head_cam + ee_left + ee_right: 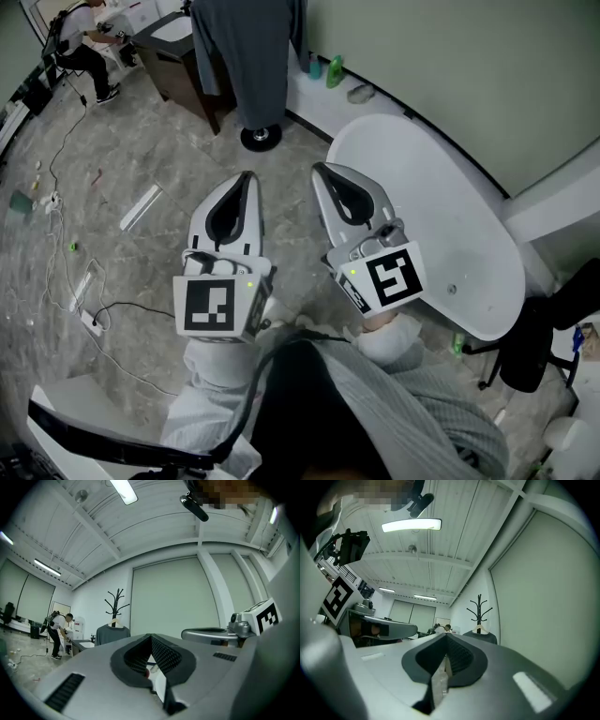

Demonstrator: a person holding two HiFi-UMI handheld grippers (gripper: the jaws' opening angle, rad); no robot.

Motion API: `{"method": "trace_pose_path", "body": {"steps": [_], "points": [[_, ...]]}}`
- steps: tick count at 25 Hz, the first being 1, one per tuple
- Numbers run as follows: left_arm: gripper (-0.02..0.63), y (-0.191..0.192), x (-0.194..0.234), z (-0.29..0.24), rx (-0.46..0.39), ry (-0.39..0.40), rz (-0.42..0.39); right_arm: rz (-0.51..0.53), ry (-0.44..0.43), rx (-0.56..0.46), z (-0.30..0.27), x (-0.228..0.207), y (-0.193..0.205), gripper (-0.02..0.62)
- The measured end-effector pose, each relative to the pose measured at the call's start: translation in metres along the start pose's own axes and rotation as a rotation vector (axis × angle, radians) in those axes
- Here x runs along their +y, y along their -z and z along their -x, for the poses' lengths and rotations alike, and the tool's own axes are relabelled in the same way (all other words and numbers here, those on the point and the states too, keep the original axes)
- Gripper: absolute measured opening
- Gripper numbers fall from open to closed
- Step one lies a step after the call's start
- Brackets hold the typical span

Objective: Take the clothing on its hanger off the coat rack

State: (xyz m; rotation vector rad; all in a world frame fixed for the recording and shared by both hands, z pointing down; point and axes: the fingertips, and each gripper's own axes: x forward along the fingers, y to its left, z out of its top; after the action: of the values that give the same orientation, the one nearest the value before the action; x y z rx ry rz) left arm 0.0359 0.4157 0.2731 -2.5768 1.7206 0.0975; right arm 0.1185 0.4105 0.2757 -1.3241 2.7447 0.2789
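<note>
**Head view, left to right.** A person [84,47] bends over a desk at the upper left of the frame, and cables [66,281] trail across the floor along the left edge. At lower centre-left the left gripper [246,178] is clenched on nothing. Its own view shows the jaws meeting at the tip with no object between them.

At the top centre hangs the grey clothing [248,56], above the round base of the coat rack [260,138]. It is well apart from both grippers. The right gripper [319,169], just right of centre, is likewise clenched and empty. A white bench [441,216] fills the right of the frame.

**Gripper views.** Each shows the garment on a pale hanger [113,624] hooked below the rack's branches, small and distant. The approach appears not yet begun.

**Hazards, as judged from this moment.**
- Both jaws must part before either can take the hanger, since closed tips would only nudge it.
- A sideways pull rather than a lift could snag the hook on a branch and tip the rack on its narrow base.
- A tilted hanger may shed the garment.
- The floor cables and the bench edge crowd the path forward.
</note>
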Motion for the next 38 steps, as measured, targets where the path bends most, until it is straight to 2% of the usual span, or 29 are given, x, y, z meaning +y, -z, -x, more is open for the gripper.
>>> {"method": "trace_pose_path", "body": {"steps": [6, 12, 14, 19, 24, 27, 32, 35, 38], "points": [[0.005, 0.018, 0.007, -0.011, 0.013, -0.020, -0.007, -0.023, -0.007, 0.026, -0.008, -0.009, 0.022, 0.000], [0.005, 0.038, 0.048, -0.055, 0.031, -0.036, -0.002, -0.034, -0.017, 0.044, -0.062, -0.030, 0.047, 0.000], [0.005, 0.044, 0.073, -0.076, 0.031, -0.041, 0.008, -0.034, -0.015, 0.044, -0.094, -0.039, 0.057, 0.001], [0.005, 0.040, 0.165, -0.144, -0.006, -0.044, -0.032, -0.022, 0.009, 0.020, -0.200, -0.063, 0.070, 0.001], [0.005, 0.023, 0.246, -0.221, -0.007, -0.005, -0.029, -0.006, 0.048, -0.015, -0.311, -0.090, 0.068, 0.002], [0.005, 0.028, 0.289, -0.261, -0.010, 0.012, -0.039, -0.004, 0.071, -0.004, -0.360, -0.102, 0.078, 0.002], [0.005, 0.049, 0.337, -0.319, 0.064, 0.007, 0.023, -0.010, 0.093, 0.067, -0.421, -0.128, 0.110, 0.002], [0.005, 0.068, 0.355, -0.362, 0.047, 0.043, 0.031, -0.018, 0.112, 0.088, -0.458, -0.157, 0.132, 0.002], [0.005, 0.087, 0.380, -0.409, 0.088, 0.030, 0.018, -0.025, 0.126, 0.085, -0.500, -0.192, 0.155, 0.002]]}}
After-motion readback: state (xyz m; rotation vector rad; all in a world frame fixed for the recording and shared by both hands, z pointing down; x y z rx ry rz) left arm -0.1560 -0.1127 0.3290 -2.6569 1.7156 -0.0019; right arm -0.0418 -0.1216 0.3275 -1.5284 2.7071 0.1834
